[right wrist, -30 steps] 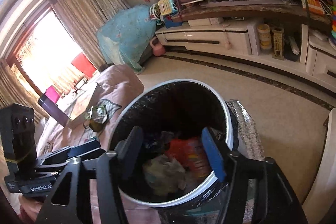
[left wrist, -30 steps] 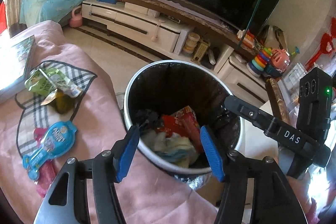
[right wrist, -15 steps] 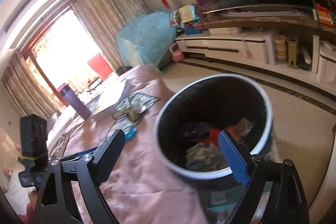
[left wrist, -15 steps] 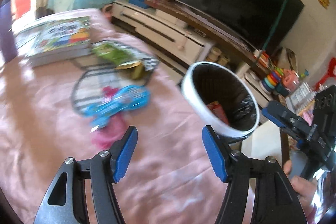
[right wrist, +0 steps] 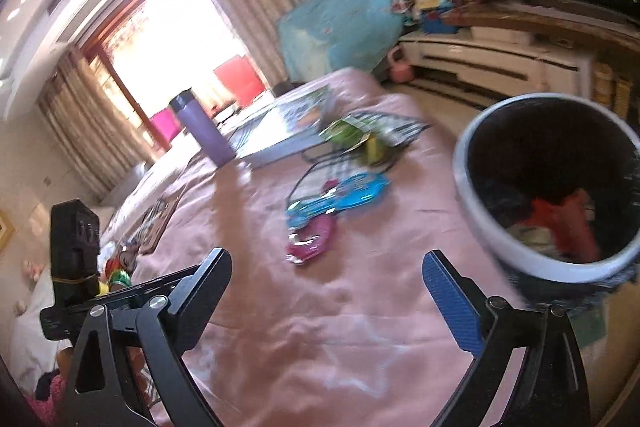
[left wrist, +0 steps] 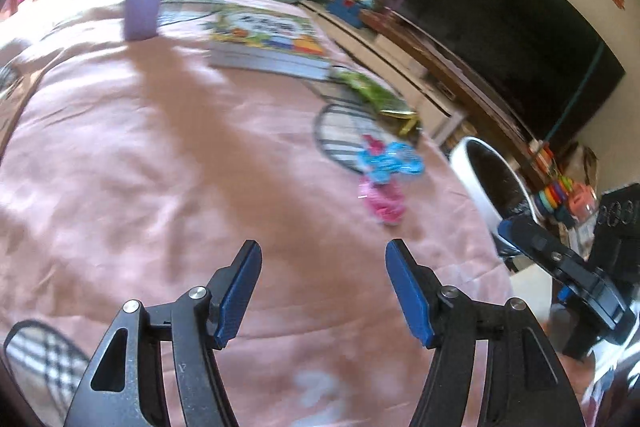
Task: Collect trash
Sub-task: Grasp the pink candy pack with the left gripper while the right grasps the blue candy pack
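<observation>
A white trash bin (right wrist: 548,187) with a black liner holds red and pale trash beside the pink-covered table; it also shows in the left wrist view (left wrist: 486,183). On the cloth lie a blue wrapper (right wrist: 340,201), a pink wrapper (right wrist: 310,241) and a green packet (right wrist: 352,135); in the left wrist view these are the blue wrapper (left wrist: 390,159), pink wrapper (left wrist: 384,201) and green packet (left wrist: 376,95). My left gripper (left wrist: 323,293) is open and empty over bare cloth. My right gripper (right wrist: 332,291) is open and empty, short of the pink wrapper.
A purple bottle (right wrist: 204,131) and a stack of picture books (left wrist: 268,43) stand at the table's far side. A TV (left wrist: 504,27) on a low cabinet runs along the wall behind the bin. Toys (left wrist: 560,195) sit past the bin.
Both grippers have pulled back from over the bin and swung left over the pink cloth. The wrappers have come into view ahead. The right jaws have opened wider.
</observation>
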Action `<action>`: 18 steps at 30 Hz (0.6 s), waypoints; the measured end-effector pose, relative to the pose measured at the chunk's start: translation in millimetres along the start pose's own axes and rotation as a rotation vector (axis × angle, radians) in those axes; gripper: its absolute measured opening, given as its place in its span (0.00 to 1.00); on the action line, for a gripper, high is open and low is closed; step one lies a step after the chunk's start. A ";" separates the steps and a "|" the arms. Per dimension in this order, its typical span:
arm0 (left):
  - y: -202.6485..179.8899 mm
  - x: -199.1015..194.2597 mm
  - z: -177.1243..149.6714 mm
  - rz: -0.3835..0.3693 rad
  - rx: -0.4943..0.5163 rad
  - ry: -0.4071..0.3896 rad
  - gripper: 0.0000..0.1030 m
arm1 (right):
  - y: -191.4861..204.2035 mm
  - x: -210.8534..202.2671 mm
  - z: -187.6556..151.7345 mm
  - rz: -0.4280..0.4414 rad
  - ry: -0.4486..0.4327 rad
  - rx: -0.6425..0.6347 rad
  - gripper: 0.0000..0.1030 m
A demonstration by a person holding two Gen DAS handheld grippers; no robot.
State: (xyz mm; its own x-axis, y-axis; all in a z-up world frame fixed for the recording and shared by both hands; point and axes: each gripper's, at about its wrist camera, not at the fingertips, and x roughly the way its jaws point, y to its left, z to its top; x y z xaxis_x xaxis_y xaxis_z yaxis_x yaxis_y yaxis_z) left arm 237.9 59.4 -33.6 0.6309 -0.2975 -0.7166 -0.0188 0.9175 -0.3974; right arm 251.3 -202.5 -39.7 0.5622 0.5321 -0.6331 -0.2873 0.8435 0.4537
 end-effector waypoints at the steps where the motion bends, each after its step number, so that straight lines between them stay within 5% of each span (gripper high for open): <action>1: 6.0 -3.0 -1.6 0.003 -0.012 0.000 0.62 | 3.7 9.6 0.3 0.000 0.017 -0.006 0.94; 11: 48.3 -30.1 -4.4 0.025 -0.088 -0.018 0.62 | 24.6 105.5 9.5 -0.034 0.177 -0.054 0.72; 15: 58.6 -35.0 -3.1 0.021 -0.112 -0.031 0.62 | 36.2 116.1 7.8 -0.042 0.206 -0.105 0.27; 18: 63.4 -36.9 -2.6 0.020 -0.122 -0.037 0.62 | 50.3 112.2 -1.2 0.013 0.218 -0.136 0.23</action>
State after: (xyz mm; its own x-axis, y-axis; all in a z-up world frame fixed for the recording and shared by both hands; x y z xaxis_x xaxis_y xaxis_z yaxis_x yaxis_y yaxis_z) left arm 211.4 127.9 -33.8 0.6579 -0.2669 -0.7043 -0.1245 0.8837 -0.4512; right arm 299.0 -100.3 -88.7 0.3819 0.5337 -0.7545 -0.4031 0.8308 0.3837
